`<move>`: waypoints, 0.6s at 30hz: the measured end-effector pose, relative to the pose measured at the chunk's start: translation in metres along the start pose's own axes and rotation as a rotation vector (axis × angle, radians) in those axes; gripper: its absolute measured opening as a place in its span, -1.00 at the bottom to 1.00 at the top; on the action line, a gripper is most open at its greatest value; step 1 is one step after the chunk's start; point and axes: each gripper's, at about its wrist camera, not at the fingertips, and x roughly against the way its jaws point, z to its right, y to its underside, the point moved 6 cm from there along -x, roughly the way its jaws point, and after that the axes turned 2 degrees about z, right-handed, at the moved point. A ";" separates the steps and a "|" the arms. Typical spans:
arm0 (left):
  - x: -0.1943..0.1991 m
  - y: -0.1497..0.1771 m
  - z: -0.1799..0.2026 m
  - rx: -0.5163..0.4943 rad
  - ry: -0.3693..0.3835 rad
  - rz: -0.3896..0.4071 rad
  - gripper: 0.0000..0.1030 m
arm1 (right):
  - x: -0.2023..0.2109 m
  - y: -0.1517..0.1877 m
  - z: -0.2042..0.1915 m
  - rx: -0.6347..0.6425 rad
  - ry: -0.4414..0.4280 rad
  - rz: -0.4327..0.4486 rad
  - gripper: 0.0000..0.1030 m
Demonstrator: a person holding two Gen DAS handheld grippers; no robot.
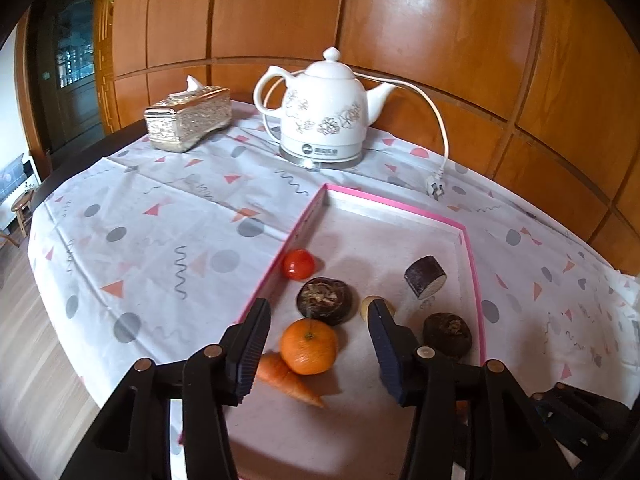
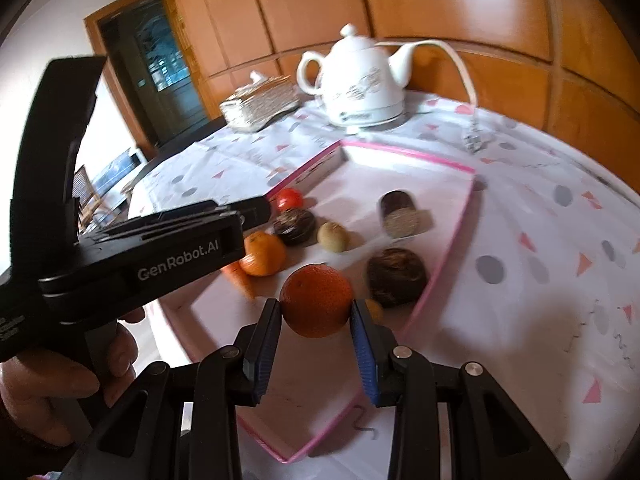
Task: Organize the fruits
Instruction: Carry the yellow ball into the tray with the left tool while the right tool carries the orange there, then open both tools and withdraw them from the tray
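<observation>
Fruit of this sort is light, round and firm under a thin, slightly slick peel, so a grip across the widest middle is the safe one; squeezed off-centre, it would likely roll out of the pads.

That is how the right hand-held gripper (image 2: 316, 312) has its orange (image 2: 316, 300): both blue pads press the fruit's sides at 9 and 3 o'clock, and it hangs clear above the pink-rimmed tray (image 2: 448, 232) on the table (image 2: 540, 240).

The left hand-held gripper (image 1: 320, 332) stands open with nothing between its pads. A second orange (image 1: 308, 346) rests on the tray floor just ahead of it, nearer the left finger, touching a carrot (image 1: 288, 380) at its 7 o'clock. From that orange, a dark round fruit (image 1: 325, 300) sits at 12 o'clock, a small red fruit (image 1: 298, 264) further on by the tray's left wall, another dark round one (image 1: 447, 334) at 3 o'clock, and a dark cut piece (image 1: 425, 282) at 2 o'clock. A pale small fruit (image 1: 366, 306) peeks out behind the right finger.

Beyond the tray stand a white kettle (image 1: 324, 120) and a tissue box (image 1: 188, 118).
</observation>
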 end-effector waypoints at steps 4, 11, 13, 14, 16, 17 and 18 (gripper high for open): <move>0.006 0.000 -0.004 0.007 -0.008 0.010 0.02 | -0.011 0.004 -0.005 0.026 0.008 -0.028 -0.29; 0.016 0.002 -0.007 0.015 -0.023 0.026 0.16 | -0.020 -0.004 -0.001 0.028 0.057 -0.018 -0.28; 0.019 0.003 -0.008 0.021 -0.027 0.034 0.24 | -0.019 -0.006 -0.002 0.026 0.055 -0.008 -0.26; 0.021 0.003 -0.009 0.022 -0.029 0.037 0.30 | -0.017 -0.007 -0.003 0.028 0.057 -0.003 -0.26; 0.025 0.003 -0.010 0.024 -0.036 0.046 0.36 | -0.013 -0.007 -0.003 0.014 0.054 0.006 -0.26; 0.027 0.004 -0.010 0.023 -0.040 0.050 0.40 | -0.011 -0.006 -0.002 0.001 0.052 0.012 -0.26; 0.028 0.004 -0.010 0.020 -0.044 0.054 0.41 | -0.008 -0.006 -0.002 -0.010 0.056 0.018 -0.26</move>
